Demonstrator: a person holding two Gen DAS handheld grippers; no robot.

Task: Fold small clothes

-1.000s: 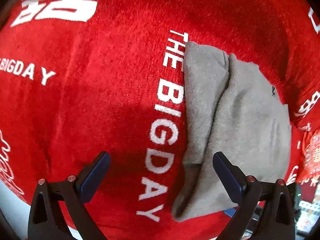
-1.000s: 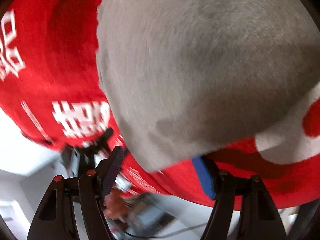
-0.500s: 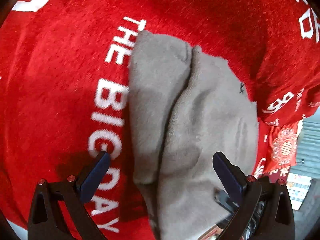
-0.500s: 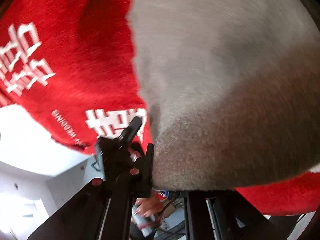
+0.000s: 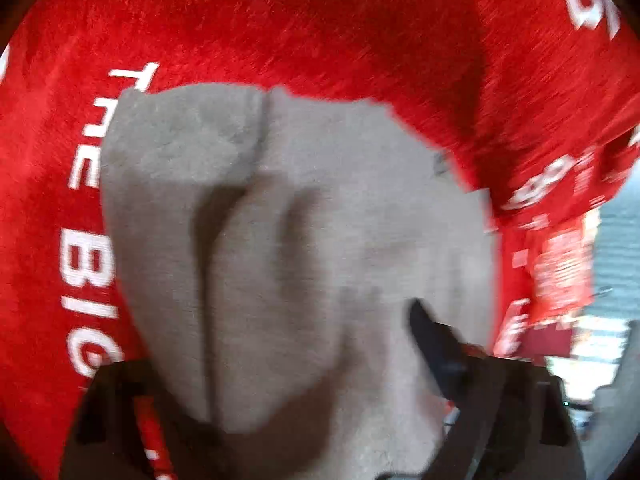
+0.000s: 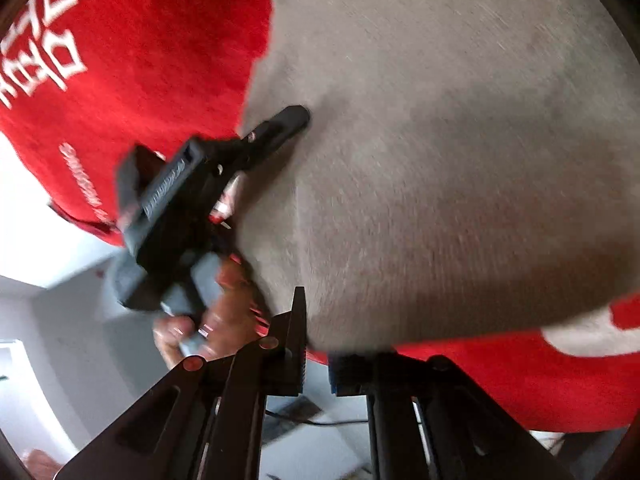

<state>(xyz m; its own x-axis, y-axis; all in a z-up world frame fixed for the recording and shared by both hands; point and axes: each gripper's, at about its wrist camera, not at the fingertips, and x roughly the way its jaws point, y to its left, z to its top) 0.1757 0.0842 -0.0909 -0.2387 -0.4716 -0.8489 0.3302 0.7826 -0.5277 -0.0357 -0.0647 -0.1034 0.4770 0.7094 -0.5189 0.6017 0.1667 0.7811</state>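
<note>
A folded grey cloth (image 5: 304, 240) lies on a red cover (image 5: 320, 32) printed with white lettering. My left gripper (image 5: 276, 360) straddles the cloth's near edge. Its jaws are closing with the cloth bunched between them, and the left finger is hidden under the fabric. From the right wrist view, one left finger (image 6: 288, 120) rests on the grey cloth (image 6: 460, 160), and a person's hand (image 6: 216, 320) holds that gripper. My right gripper (image 6: 318, 344) pinches the cloth's lower edge, its jaws easing open slightly.
The red cover (image 6: 140, 80) drapes over the table's edge. Beyond it are a pale floor and wall (image 6: 60, 340) and a dark cable (image 6: 316, 422). Red printed packets (image 5: 560, 264) lie past the cover's right side.
My left gripper slid across the red cover onto the grey cloth and its jaws narrowed. My right gripper shut on the cloth's edge. The left gripper came into the right wrist view.
</note>
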